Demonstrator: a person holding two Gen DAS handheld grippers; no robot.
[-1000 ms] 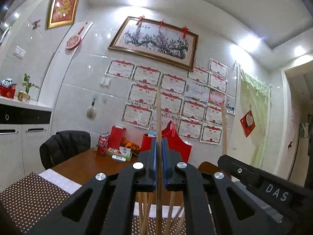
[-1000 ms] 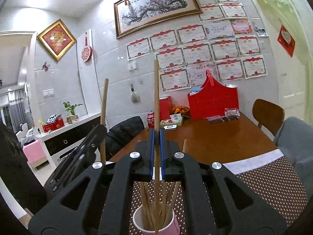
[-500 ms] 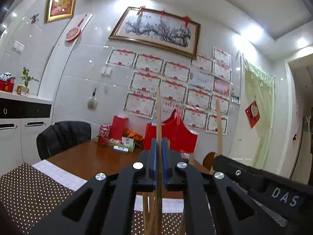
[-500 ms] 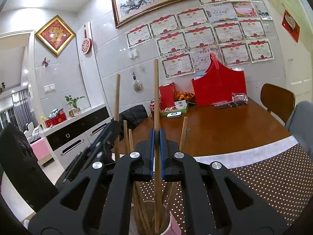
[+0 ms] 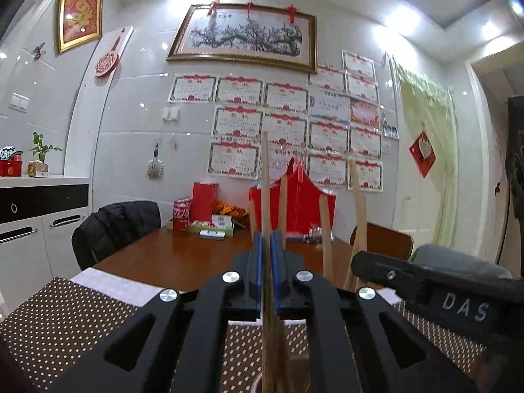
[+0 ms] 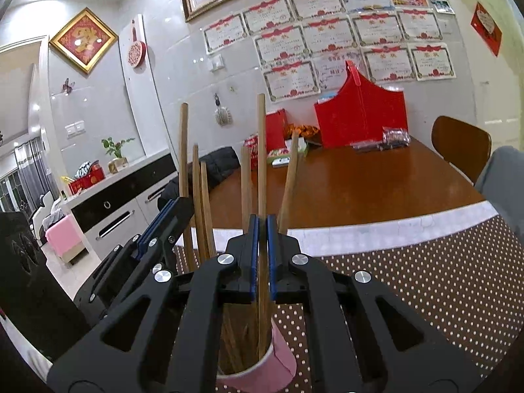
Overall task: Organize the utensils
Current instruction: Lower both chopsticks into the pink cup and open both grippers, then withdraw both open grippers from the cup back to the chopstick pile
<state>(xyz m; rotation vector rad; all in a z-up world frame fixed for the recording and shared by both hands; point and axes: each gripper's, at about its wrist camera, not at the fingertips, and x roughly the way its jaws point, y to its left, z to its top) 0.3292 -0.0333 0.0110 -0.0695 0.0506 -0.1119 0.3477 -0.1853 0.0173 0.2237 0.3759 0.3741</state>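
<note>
My left gripper (image 5: 266, 245) is shut on an upright wooden chopstick (image 5: 264, 180); the stick's lower end runs out of sight under the jaws. My right gripper (image 6: 261, 229) is shut on a second upright chopstick (image 6: 261, 150), whose lower end reaches down into a pink cup (image 6: 281, 358) right below the fingers. Several more chopsticks (image 6: 244, 180) stand in that cup. In the right wrist view the left gripper (image 6: 170, 216) sits close on the left with its chopstick (image 6: 183, 163). In the left wrist view the right gripper (image 5: 360, 263) is close on the right.
The cup stands on a brown dotted placemat (image 6: 425, 278) at the near edge of a wooden table (image 6: 376, 180). At the far end are a red bag (image 6: 360, 118), a soda can (image 5: 181, 217) and small boxes. A jacket-draped chair (image 5: 114, 226) stands left, a wooden chair (image 6: 461, 144) right.
Both grippers have sunk with their chopsticks still gripped. The right chopstick's tip has gone deeper into the pink cup, and the standing chopsticks now rise higher in both views.
</note>
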